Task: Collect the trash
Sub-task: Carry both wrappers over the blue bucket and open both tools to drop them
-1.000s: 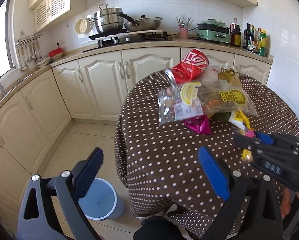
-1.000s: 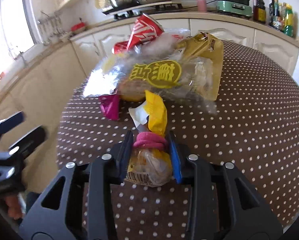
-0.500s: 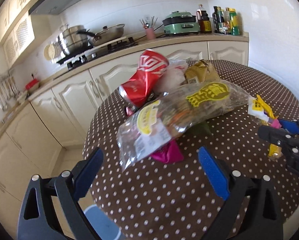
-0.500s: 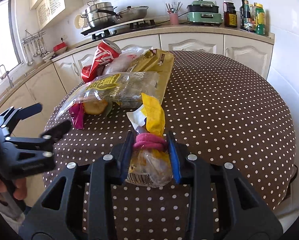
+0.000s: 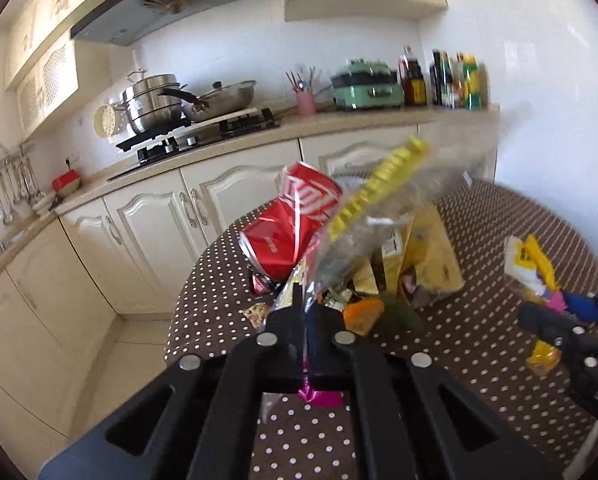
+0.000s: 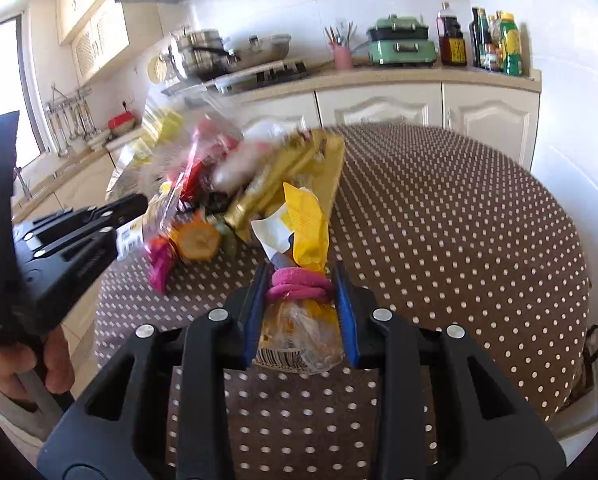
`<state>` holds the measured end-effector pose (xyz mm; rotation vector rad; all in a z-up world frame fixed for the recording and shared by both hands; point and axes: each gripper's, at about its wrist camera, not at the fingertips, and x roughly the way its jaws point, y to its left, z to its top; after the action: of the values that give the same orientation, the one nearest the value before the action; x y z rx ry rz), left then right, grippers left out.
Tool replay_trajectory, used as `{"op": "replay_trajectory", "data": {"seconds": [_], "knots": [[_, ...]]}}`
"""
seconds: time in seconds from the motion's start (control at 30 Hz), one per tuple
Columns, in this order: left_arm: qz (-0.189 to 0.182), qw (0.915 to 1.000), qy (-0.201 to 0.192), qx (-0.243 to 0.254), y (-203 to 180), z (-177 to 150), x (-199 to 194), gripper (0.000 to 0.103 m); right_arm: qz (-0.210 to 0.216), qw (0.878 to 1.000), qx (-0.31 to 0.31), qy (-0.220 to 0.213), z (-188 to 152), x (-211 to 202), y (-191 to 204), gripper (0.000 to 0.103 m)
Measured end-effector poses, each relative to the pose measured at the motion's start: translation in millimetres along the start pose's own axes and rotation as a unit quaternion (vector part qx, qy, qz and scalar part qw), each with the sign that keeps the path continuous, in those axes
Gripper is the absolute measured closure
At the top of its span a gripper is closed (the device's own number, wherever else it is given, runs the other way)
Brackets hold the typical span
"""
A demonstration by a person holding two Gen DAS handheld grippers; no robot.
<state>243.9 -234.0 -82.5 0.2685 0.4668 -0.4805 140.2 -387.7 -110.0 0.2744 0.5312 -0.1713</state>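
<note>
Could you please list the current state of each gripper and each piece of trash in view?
Left gripper: shut on the clear plastic bag with yellow print.
Clear plastic bag with yellow print: pinched at one end, blurred, tilted upward.
Right gripper: shut on the yellow snack packet.
Yellow snack packet: clamped, pink band around it.
Crushed red can: lying on the table.

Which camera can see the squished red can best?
The left wrist view. There the crushed red can shows plainly, lying on the dotted tablecloth behind the clear wrapper that the left gripper pinches. In the right wrist view, only a blurry red patch shows among the trash pile.
</note>
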Motion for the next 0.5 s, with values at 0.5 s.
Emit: {"op": "replay_trajectory", "data": {"seconds": [0.5], "knots": [[0.012, 0.9765, -0.016, -0.215, 183, -73, -76, 0.102, 0.124, 0.986, -0.106, -0.033, 11, 8, 174, 0.072]]}}
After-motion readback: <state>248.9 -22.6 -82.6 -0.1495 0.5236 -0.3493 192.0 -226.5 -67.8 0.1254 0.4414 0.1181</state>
